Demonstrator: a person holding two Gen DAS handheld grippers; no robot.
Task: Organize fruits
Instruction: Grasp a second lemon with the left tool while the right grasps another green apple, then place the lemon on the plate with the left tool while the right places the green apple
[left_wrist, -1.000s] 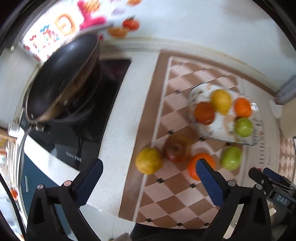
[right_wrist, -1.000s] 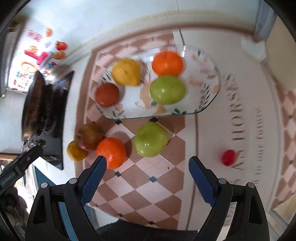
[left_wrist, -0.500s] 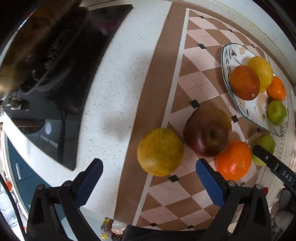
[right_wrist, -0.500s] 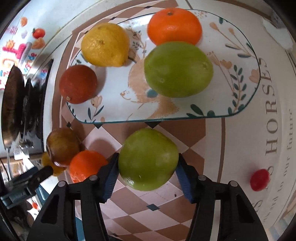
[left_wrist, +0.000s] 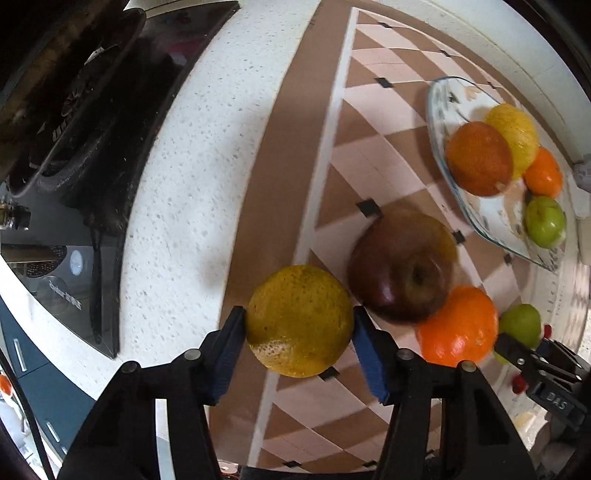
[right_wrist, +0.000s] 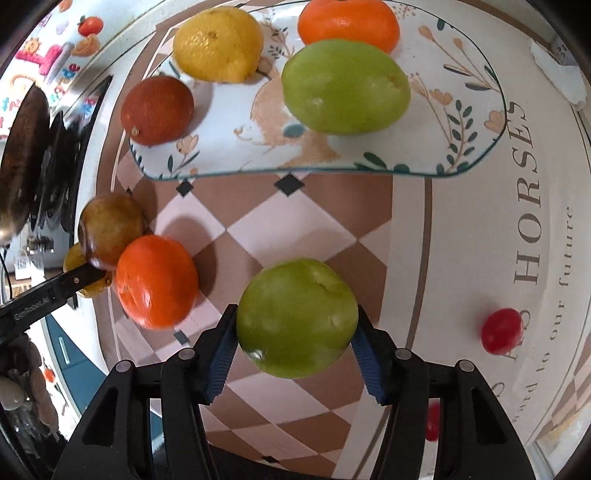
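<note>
Left wrist view first: the left gripper (left_wrist: 298, 332) points down at the checkered mat (left_wrist: 373, 155), and its jaws are closing in on a yellow-green citrus (left_wrist: 298, 320), with both blue pads (left_wrist: 232, 347) right up against its sides. Just beside that fruit sits a dark red apple (left_wrist: 402, 267), and an orange (left_wrist: 458, 326) is touching the apple. Further right there's the glass plate (left_wrist: 439, 99) carrying a dark orange (left_wrist: 478, 158), a lemon (left_wrist: 513, 131), a small orange (left_wrist: 543, 177) and a green fruit (left_wrist: 546, 221). A black stovetop (left_wrist: 85, 236) takes up the left side on the speckled counter (left_wrist: 192, 166).

Right wrist view: the right gripper (right_wrist: 295, 341) is clamped on a green apple (right_wrist: 297, 319), pads pressed to both sides, over the mat below the plate (right_wrist: 476, 162). On the plate sit another green apple (right_wrist: 345, 86), the lemon (right_wrist: 218, 44), an orange (right_wrist: 349, 24) and the dark orange (right_wrist: 157, 110). Off to the right, a cherry tomato (right_wrist: 501, 330) lies well apart on the lettered part of the mat.
</note>
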